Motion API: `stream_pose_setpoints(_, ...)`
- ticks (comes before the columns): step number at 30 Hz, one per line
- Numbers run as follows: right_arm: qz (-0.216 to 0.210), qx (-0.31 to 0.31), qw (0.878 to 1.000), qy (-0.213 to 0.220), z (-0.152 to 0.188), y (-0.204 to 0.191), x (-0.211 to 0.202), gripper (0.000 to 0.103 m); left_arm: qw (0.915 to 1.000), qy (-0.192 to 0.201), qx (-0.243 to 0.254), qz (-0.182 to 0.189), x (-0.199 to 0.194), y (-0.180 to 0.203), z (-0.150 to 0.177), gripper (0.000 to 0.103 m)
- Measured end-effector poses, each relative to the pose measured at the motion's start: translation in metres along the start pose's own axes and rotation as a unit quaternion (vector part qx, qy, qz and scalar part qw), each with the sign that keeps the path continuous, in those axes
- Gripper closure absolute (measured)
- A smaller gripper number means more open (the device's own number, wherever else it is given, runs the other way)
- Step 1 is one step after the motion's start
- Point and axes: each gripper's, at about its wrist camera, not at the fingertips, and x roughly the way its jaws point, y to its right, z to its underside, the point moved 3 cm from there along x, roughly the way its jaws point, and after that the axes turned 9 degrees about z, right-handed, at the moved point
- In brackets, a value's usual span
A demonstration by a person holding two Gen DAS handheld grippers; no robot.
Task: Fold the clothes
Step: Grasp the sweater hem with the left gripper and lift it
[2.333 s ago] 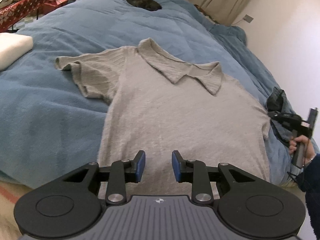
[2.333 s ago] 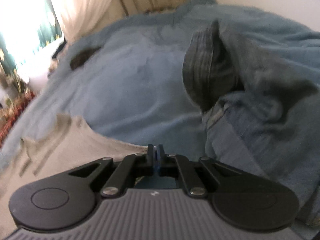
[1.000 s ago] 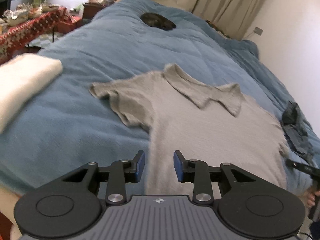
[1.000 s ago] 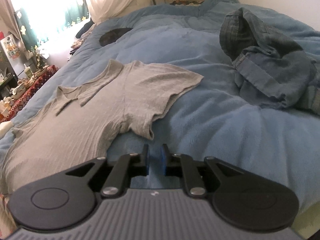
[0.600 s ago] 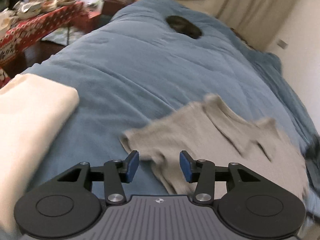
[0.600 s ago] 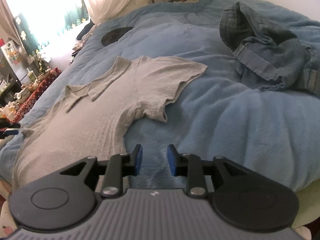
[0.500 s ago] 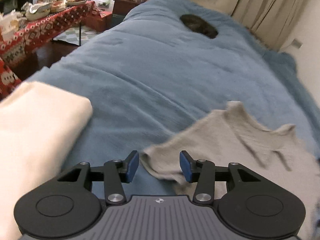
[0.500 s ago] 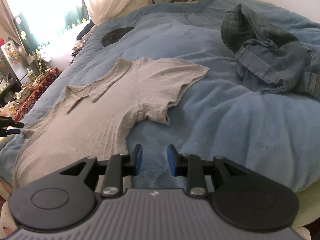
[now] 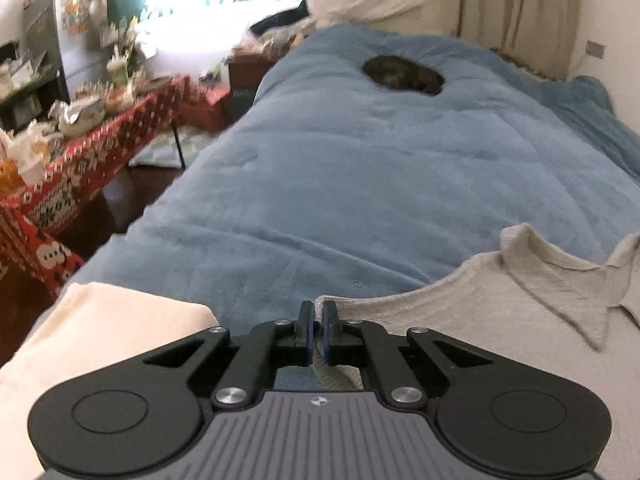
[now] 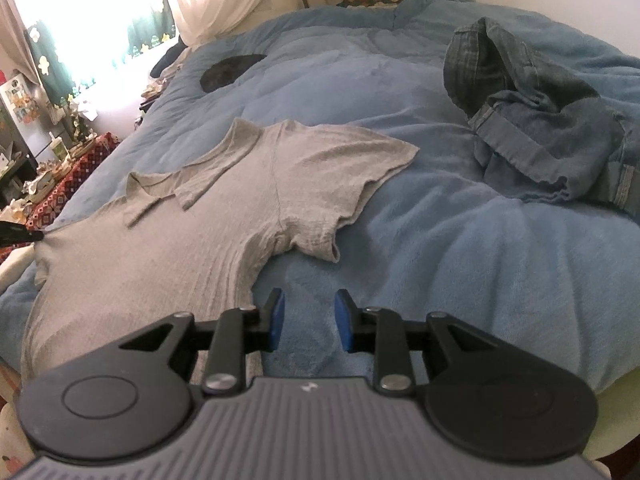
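A grey short-sleeved collared shirt (image 10: 180, 240) lies flat, front up, on a blue duvet (image 10: 440, 260). My left gripper (image 9: 316, 320) is shut on the tip of one sleeve, and the grey cloth (image 9: 500, 320) shows pinched between its blue pads. In the right wrist view that gripper's dark tip (image 10: 16, 234) sits at the sleeve end on the far left. My right gripper (image 10: 308, 320) stands open over bare duvet, just below the other sleeve's underarm and beside the shirt's side edge. Nothing is between its fingers.
A crumpled pair of blue jeans (image 10: 540, 140) lies on the duvet to the right of the shirt. A folded cream cloth (image 9: 100, 340) rests left of the held sleeve. A dark round shape (image 9: 402, 74) lies far up the bed. A cluttered red-clothed table (image 9: 80, 152) stands beside the bed.
My left gripper swung left from the shirt's body to the sleeve tip and closed on it. My right gripper opened a little a second ago and has stayed put since.
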Motion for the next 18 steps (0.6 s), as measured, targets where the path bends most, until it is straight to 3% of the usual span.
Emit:
stream_pose_setpoints(3, 0.000, -0.001, 1.000, 0.001, -0.001, 0.000, 0.000, 0.073, 0.9993, -0.035, 0.007, -0.006, 0.024, 0.000, 0.008, 0.098)
stream_pose_setpoints(8, -0.001, -0.001, 1.000, 0.003, -0.001, 0.003, -0.002, 0.071, 0.9982, -0.058, 0.004, -0.013, 0.030, -0.001, 0.017, 0.085)
stream_pose_setpoints(10, -0.005, 0.002, 1.000, 0.004, -0.001, 0.003, -0.003, 0.069, 0.9984, -0.052, -0.022, 0.006, 0.016, -0.003, 0.016, 0.061)
stream_pose_setpoints(14, -0.018, 0.006, 1.000, 0.008, 0.000, 0.002, -0.004, 0.069, 0.9960, -0.038, -0.066, 0.048, -0.018, -0.004, 0.019, 0.058)
stream_pose_setpoints(18, -0.030, 0.010, 0.999, 0.009, 0.000, 0.000, -0.002, 0.068, 0.9895, -0.060, -0.094, 0.092, -0.034, 0.009, 0.037, 0.060)
